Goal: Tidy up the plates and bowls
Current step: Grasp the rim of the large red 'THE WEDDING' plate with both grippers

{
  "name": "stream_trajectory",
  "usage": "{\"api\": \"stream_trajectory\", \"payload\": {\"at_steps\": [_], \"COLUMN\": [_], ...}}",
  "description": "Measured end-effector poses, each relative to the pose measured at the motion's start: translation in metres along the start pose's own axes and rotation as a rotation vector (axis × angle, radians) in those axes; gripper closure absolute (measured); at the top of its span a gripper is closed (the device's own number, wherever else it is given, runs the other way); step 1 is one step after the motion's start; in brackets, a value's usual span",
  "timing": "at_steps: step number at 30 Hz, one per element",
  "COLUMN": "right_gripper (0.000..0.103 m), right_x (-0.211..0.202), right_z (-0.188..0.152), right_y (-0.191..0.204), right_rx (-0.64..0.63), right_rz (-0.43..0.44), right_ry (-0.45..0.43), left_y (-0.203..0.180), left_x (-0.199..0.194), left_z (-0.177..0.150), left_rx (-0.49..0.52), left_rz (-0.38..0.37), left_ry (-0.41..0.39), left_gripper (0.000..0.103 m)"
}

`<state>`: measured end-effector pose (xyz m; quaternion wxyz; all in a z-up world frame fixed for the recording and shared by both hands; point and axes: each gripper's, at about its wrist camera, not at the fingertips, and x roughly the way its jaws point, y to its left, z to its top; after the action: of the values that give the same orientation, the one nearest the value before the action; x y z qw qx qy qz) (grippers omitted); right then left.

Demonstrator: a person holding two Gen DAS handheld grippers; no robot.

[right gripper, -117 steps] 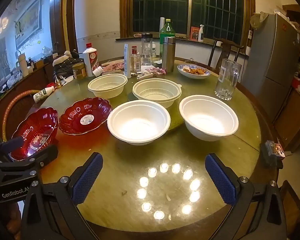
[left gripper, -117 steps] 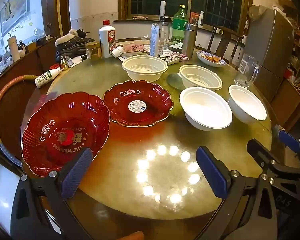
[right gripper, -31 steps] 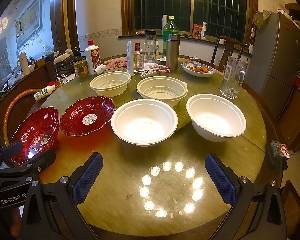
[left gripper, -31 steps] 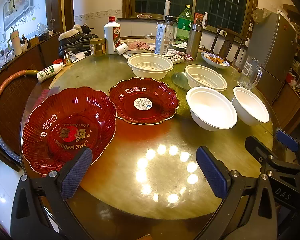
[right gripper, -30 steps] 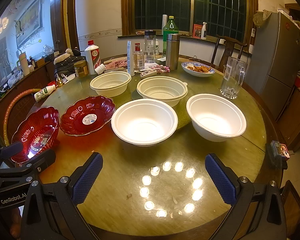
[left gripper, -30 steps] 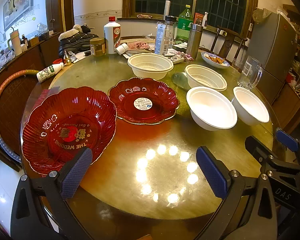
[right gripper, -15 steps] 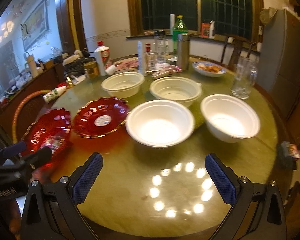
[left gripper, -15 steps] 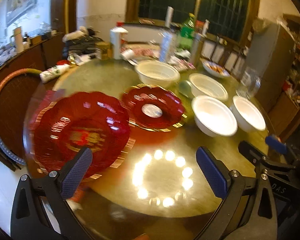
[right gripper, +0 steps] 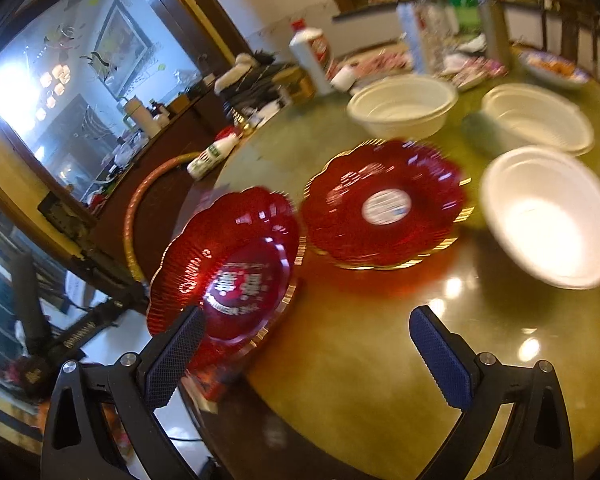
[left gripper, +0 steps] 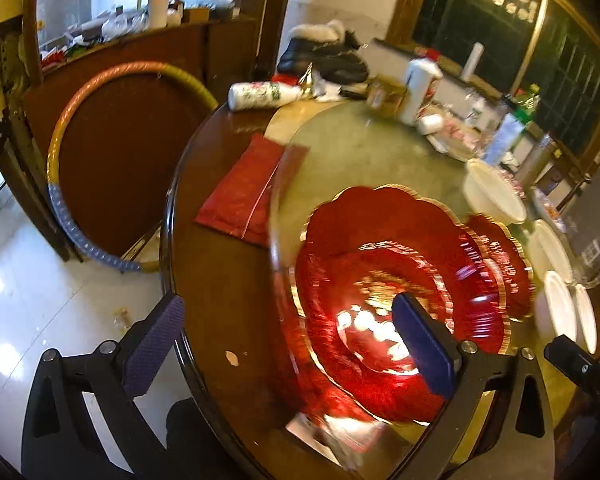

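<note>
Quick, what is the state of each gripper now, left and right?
Left gripper: open, holding nothing; one finger is over the red plate.
Right gripper: open, holding nothing.

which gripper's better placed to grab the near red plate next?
Probably left. The left gripper is open with one finger over the red plate and the other outside its rim. The right gripper, also open, faces mostly bare table beside it.
</note>
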<state>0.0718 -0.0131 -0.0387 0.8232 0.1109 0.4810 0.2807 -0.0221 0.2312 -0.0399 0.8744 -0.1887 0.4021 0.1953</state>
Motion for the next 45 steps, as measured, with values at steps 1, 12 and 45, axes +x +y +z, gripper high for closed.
{"api": "stream_trajectory", "payload": {"at_steps": [1, 12, 45], "right_gripper": [0.010, 0.072, 0.086], "right_x": [0.010, 0.068, 0.059], "right_z": [0.001, 0.006, 0.014], "right_y": [0.001, -0.003, 0.034], "right_rx": [0.019, 0.086, -0.085], "right_rz": [0.006, 0.037, 0.014], "right_ry": [0.025, 0.149, 0.039], "left_y": [0.001, -0.012, -0.011], "left_x": [0.005, 0.044, 0.023], "left_z": [-0.001, -0.013, -0.005], "left_rx": [-0.003, -0.009, -0.020], "left_rz": [-0.004, -0.044, 0.024], "left_ry": [0.011, 0.115, -0.035], "left_gripper": [0.007, 0.082, 0.091]}}
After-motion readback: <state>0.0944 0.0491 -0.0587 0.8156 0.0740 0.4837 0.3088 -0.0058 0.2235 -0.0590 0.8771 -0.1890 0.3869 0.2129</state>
